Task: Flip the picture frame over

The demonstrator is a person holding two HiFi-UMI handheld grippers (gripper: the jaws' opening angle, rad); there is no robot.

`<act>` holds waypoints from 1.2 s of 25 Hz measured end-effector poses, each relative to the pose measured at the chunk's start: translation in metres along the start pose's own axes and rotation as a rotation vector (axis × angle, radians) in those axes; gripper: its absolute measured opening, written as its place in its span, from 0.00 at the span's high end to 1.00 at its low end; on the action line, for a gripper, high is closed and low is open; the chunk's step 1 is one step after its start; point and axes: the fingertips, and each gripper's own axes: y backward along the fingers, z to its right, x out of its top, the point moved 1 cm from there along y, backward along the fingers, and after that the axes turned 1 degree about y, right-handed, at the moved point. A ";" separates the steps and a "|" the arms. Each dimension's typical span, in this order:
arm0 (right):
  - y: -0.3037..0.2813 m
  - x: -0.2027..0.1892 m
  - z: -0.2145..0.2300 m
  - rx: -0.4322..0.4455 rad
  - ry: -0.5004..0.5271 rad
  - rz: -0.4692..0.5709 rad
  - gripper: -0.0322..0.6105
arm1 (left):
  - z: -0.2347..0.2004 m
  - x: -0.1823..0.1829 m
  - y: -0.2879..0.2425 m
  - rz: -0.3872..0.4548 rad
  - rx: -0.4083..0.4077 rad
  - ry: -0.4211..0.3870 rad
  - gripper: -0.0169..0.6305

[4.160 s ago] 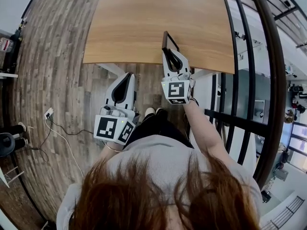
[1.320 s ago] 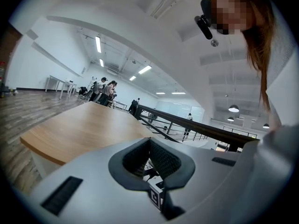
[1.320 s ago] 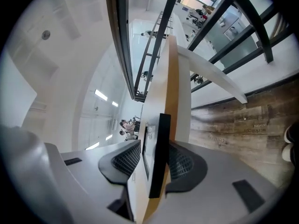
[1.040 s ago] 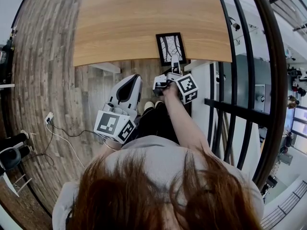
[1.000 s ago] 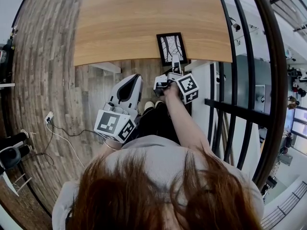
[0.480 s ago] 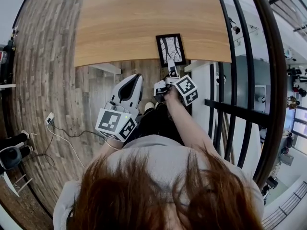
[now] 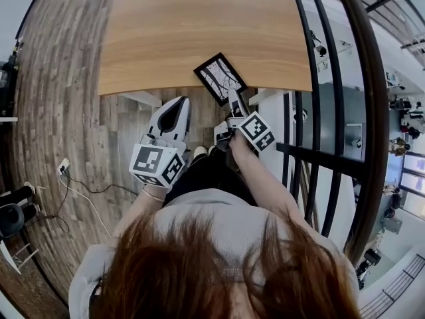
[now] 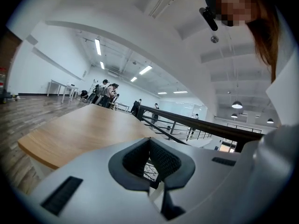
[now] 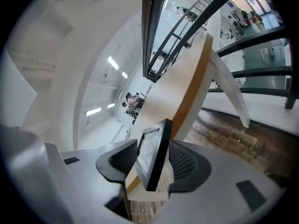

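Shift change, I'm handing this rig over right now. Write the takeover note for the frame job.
Left gripper: jaws together, nothing held, idle short of the table.
Right gripper: shut on the picture frame at its near end.
Frame: askew at the table's near edge, picture side up, near corner past the edge. Cannot tell whether it rests or is lifted.
Done: the frame is gripped.
Left: turn it over so the back faces up, lay it on the table, release.

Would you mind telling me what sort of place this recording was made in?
Probably a large open-plan workspace on an upper level: a black railing overlooks a lower floor, long ceiling lights run overhead, and people gather at tables far beyond the wooden table.
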 end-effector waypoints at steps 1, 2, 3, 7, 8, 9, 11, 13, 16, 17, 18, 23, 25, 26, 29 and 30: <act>-0.005 0.001 -0.006 0.008 -0.026 0.011 0.64 | 0.000 0.004 0.000 0.006 0.000 -0.011 0.96; -0.010 0.000 -0.011 0.012 -0.053 0.014 0.64 | -0.001 0.006 -0.001 0.010 0.003 -0.017 0.96; -0.015 -0.002 -0.014 0.013 -0.080 0.015 0.64 | -0.004 0.007 -0.001 0.012 0.012 -0.014 0.96; -0.026 -0.008 -0.021 0.005 -0.095 0.005 0.64 | -0.015 0.008 0.002 0.020 0.058 0.014 0.96; -0.026 -0.008 -0.023 0.000 -0.068 -0.002 0.64 | -0.017 0.008 0.003 0.019 0.061 0.012 0.96; -0.026 -0.009 -0.023 -0.011 -0.035 -0.010 0.64 | -0.017 0.008 0.003 0.017 0.062 0.008 0.96; -0.025 -0.009 -0.018 -0.039 0.002 -0.018 0.64 | -0.019 0.005 0.002 0.013 0.064 0.006 0.96; -0.022 -0.007 -0.014 -0.051 0.003 -0.014 0.64 | -0.018 0.002 0.001 0.011 0.066 0.009 0.96; -0.012 -0.004 -0.011 -0.063 0.042 -0.015 0.64 | -0.014 -0.001 -0.001 0.006 0.055 0.006 0.96; -0.006 -0.003 -0.011 -0.072 0.055 -0.016 0.64 | -0.013 -0.001 -0.002 0.004 0.051 0.003 0.96; 0.000 0.000 -0.011 -0.081 0.070 -0.017 0.64 | -0.011 -0.001 -0.002 0.003 0.046 -0.001 0.96; 0.034 0.028 -0.056 0.007 0.294 0.008 0.64 | 0.006 0.003 -0.008 0.010 0.008 -0.024 0.96; 0.046 0.043 -0.102 0.154 0.377 0.052 0.64 | 0.017 0.011 -0.012 0.028 -0.021 -0.039 0.96; 0.052 0.051 -0.126 0.220 0.431 0.078 0.64 | 0.023 0.017 -0.014 0.041 -0.038 -0.051 0.96; 0.075 0.068 -0.190 0.322 0.675 0.165 0.65 | 0.044 0.044 -0.016 0.104 -0.086 -0.093 0.96; 0.084 0.072 -0.208 0.345 0.763 0.198 0.66 | 0.051 0.054 -0.015 0.131 -0.098 -0.105 0.96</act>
